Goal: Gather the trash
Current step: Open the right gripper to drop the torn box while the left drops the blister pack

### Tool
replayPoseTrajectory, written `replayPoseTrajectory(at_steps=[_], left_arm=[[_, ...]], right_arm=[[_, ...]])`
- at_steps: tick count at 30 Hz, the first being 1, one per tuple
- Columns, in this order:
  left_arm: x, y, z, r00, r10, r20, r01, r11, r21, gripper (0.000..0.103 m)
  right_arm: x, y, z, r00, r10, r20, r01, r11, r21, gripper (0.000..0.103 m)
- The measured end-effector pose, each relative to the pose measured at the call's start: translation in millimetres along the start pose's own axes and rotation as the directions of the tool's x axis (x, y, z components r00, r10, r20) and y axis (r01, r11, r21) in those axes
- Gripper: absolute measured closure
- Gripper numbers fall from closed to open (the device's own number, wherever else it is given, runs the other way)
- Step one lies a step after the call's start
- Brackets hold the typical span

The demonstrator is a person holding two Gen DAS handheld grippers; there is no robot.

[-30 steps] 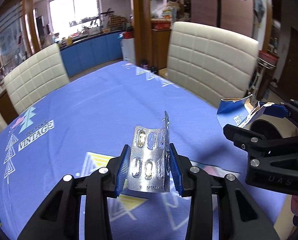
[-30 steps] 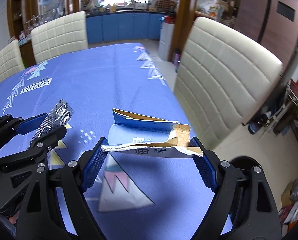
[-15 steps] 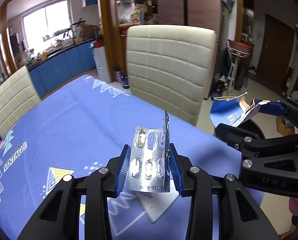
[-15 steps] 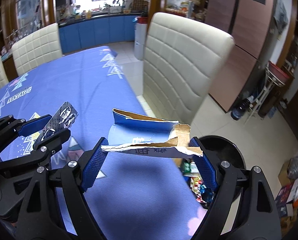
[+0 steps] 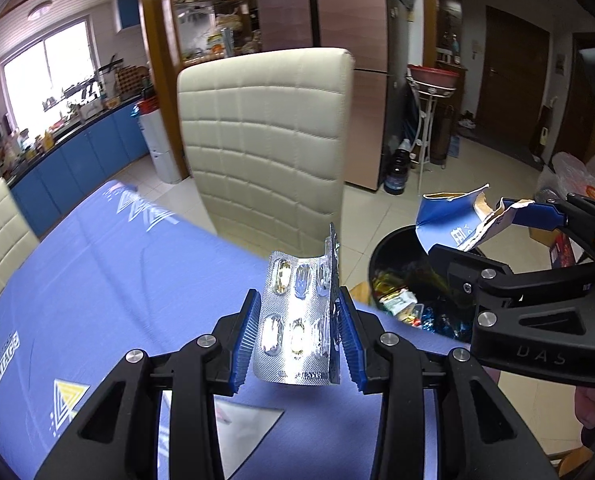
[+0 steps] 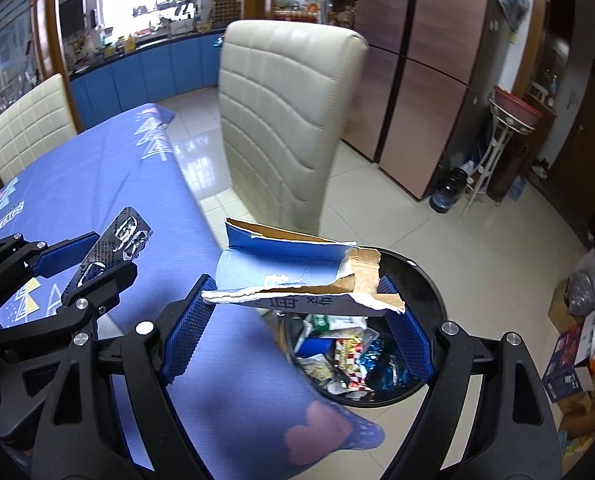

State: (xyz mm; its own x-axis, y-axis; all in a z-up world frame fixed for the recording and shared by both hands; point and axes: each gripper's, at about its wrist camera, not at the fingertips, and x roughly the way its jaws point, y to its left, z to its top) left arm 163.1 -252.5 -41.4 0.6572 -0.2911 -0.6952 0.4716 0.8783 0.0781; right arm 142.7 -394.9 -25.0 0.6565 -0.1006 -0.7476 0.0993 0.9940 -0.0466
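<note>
Two pieces of trash are in my grip at once: the left gripper [image 5: 299,338] has its fingers [image 5: 247,338] pinching a foil pill pack [image 5: 297,320] that stands upright between the blue pads, and the right gripper [image 6: 297,330] has its fingers [image 6: 187,330] clamped on the two ends of a torn blue cardboard box [image 6: 297,276], held flat and crosswise. Both loads hang clear of the surface [image 5: 117,280], close to its near corner, where the purple cloth drops away beside the black bin [image 6: 425,272] on the floor. From the right wrist view the box sits roughly over the bin's open mouth, which already holds wrappers; the pill pack is nearer the surface edge, and I judge it not yet over the bin. To do this step well, I would carry each piece fully past the rim before letting go, keep the box level so its torn flap does not catch the edge, and release the box first, since the right gripper sits between the pack and the bin.
</note>
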Motion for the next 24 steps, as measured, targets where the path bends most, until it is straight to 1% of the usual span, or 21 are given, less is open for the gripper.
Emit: replayPoseTrajectory(at_steps=[9,12,14,19,22,24], left_arm=[[25,-26,24,0.999,-0.035,-0.001,0.035,0.998,0.045,0.064],[30,-36,32,0.999,-0.045,0.006,0.045,0.997,0.061,0.064],[35,-43,39,0.999,-0.053,0.009,0.052,0.996,0.068,0.064],[47,-59,51,0.997,-0.081,0.006,0.081,0.994,0.079,0.064],[56,-71,54,0.995,-0.101,-0.001,0.101,0.99,0.094,0.064],[61,-80,55,0.993,-0.115,-0.01,0.115,0.988,0.102,0.064]], right_arm=[[14,-54,1,0.999,-0.047,-0.014,0.048,0.995,0.084,0.021],[21,-77,4,0.999,-0.046,-0.029,0.05,0.988,0.144,0.018],[22,-89,4,0.998,-0.06,-0.024,0.064,0.982,0.176,0.016],[30,-110,4,0.994,-0.106,-0.032,0.11,0.975,0.195,0.015],[34,-120,-1,0.991,-0.13,-0.044,0.136,0.97,0.199,0.017],[37,-127,-6,0.988,-0.144,-0.057,0.153,0.967,0.206,0.023]])
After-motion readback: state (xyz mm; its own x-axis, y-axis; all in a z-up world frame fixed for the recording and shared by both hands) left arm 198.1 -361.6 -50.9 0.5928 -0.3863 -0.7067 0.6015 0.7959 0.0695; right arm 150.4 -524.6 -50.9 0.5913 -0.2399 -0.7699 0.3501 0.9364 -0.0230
